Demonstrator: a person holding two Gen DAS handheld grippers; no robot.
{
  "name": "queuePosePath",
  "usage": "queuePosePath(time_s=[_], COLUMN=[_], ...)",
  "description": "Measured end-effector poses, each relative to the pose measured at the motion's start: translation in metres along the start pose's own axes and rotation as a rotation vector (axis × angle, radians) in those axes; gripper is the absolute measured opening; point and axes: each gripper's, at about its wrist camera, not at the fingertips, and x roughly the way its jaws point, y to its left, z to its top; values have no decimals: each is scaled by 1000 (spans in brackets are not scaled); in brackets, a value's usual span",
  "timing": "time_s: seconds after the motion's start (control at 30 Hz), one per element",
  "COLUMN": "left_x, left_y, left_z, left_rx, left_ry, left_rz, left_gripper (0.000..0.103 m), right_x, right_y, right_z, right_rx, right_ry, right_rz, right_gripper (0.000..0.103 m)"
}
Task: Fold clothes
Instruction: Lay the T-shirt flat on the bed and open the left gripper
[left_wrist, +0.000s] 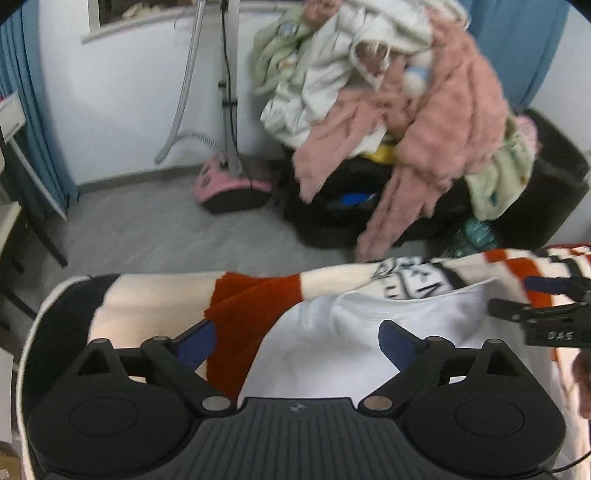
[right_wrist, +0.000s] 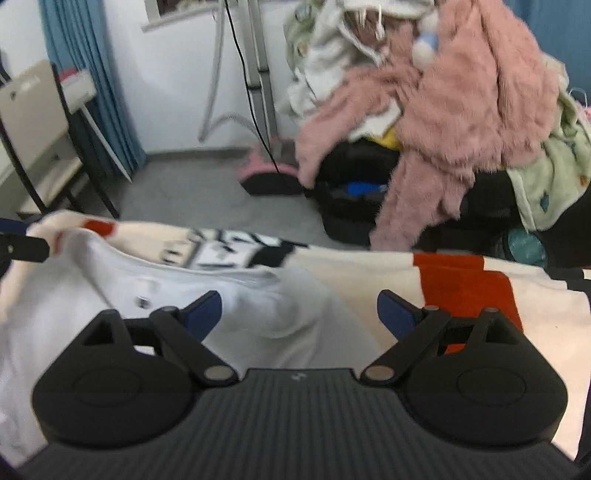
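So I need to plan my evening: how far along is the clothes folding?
Early on. Nothing folded shows in either view. In hand: a white garment lies spread on the patterned blanket, with the left gripper and right gripper both open above it, gripping nothing. Left: folding it, then the big pile of clothes heaped on the black seat behind.
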Motion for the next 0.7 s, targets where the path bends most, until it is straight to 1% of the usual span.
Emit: queuePosePath(time_s=[0.07, 0.17, 0.3, 0.37, 0.47, 0.53, 0.63, 0.7], left_x=[-23, -77, -145, -191, -249, -288, -338, -365], left_y=[-9, -22, -46, -58, -75, -89, -95, -96], left_z=[-7, -34, -80, -112, -164, -204, -271, -313], left_rx=[-2, -12, -2, -32, -74, -77, -107, -139], left_ry=[-54, -130, -233, -275, -329, -366, -398, -419], left_rz=[-3, 1, 22, 11, -1, -8, -12, -20], left_gripper=[96, 96, 96, 96, 96, 96, 96, 96], right_x=[-20, -62, -129, -165, -229, -267, -323, -344], right_y=[6, 22, 42, 50, 65, 74, 87, 93], right_z=[-6, -26, -60, -78, -116, -143, -184, -211], right_rx=[6, 27, 46, 61, 88, 99, 114, 114], right_ry=[-61, -163, -267, -311, -373, -398, -434, -447], right_rz=[-1, -18, -23, -26, -36, -40, -45, -40], right_gripper=[92, 92, 92, 92, 92, 92, 92, 92])
